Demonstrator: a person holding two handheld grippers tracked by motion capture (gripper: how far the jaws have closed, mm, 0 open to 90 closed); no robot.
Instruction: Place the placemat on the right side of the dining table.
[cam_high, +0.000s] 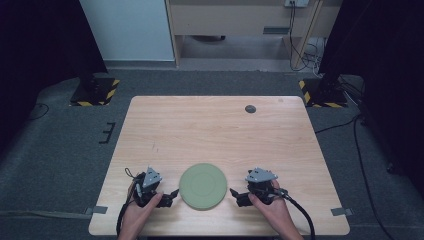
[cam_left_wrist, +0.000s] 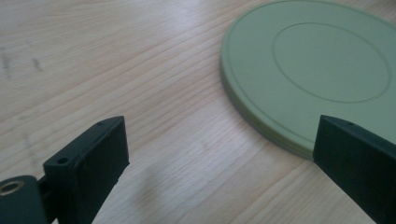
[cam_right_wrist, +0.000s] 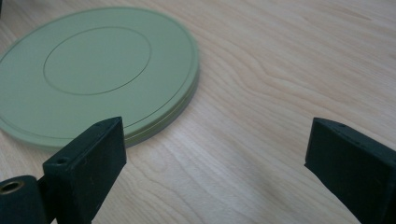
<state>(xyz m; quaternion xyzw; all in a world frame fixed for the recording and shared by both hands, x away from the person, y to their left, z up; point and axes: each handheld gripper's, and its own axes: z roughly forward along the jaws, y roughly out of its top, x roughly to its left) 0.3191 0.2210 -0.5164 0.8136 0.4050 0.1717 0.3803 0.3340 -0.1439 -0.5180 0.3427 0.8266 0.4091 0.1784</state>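
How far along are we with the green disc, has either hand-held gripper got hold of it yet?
Done: both sit at the disc's sides, the left hand-held gripper and the right hand-held gripper facing the green disc. In hand: nothing; both stand with jaws open, and the disc lies flat on the table. Seen edge-on it looks like several thin discs stacked. Left: closing on its rim and moving it.

Light wooden table (cam_high: 215, 130) on grey carpet floor (cam_high: 55, 150), small dark round cap (cam_high: 250, 108) near the table's far edge, two black stands with yellow-black striped bases (cam_high: 95, 90) beyond its far corners, pale wall panel (cam_high: 127, 27) and wooden cabinet (cam_high: 240, 20) behind, cables (cam_high: 300, 50) trailing beside it
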